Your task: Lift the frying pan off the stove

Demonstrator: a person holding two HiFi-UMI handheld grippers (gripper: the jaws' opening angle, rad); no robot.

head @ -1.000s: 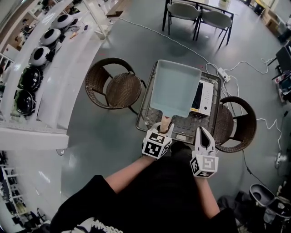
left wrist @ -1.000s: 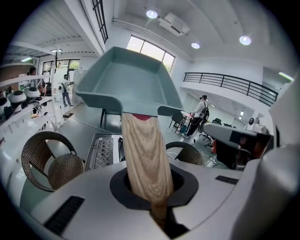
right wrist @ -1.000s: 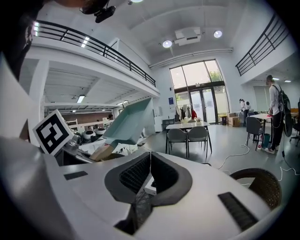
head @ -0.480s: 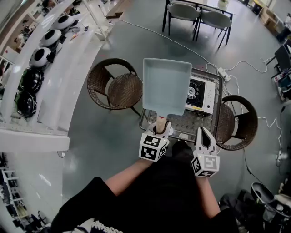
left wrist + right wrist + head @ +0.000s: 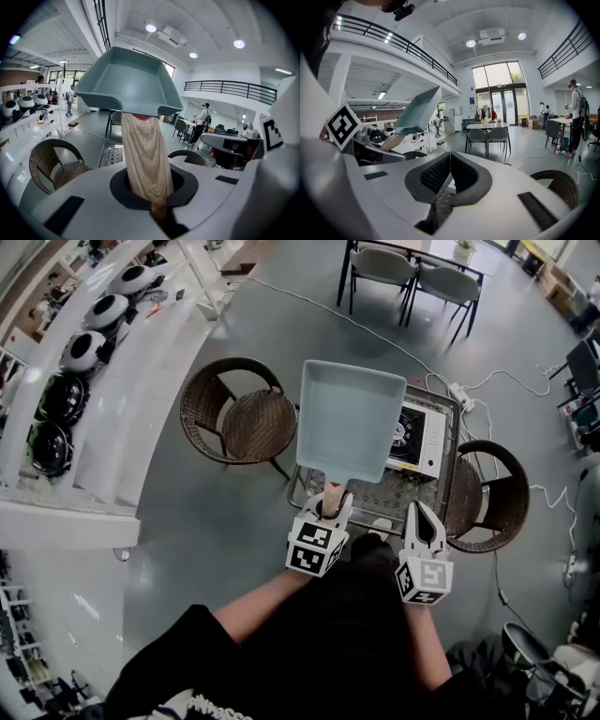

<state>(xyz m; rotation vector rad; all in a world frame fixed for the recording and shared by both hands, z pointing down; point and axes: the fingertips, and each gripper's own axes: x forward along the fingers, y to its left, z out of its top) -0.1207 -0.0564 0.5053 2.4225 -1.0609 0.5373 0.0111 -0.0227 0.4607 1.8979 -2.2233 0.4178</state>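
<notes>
A square pale-green frying pan [image 5: 349, 420] with a wooden handle [image 5: 333, 497] hangs in the air above the small table, tilted up. My left gripper [image 5: 330, 510] is shut on that handle [image 5: 144, 159], and the pan [image 5: 127, 85] fills the upper middle of the left gripper view. A white portable stove [image 5: 417, 439] with a black burner stands on the table's right part, half hidden behind the pan. My right gripper [image 5: 421, 517] is shut with nothing between its jaws, held near the table's front edge to the right of the left one. The pan [image 5: 418, 112] also shows at the left of the right gripper view.
The glass-topped metal table [image 5: 372, 505] is flanked by two wicker chairs, one on the left [image 5: 236, 413] and one on the right [image 5: 487, 491]. A white counter [image 5: 112, 371] with helmets runs along the left. Cables [image 5: 487, 381] lie on the floor behind.
The pan has risen off the stove and moved left, uncovering the burner; over the last half second it shifted slightly back to the right. The right gripper has stayed put.
</notes>
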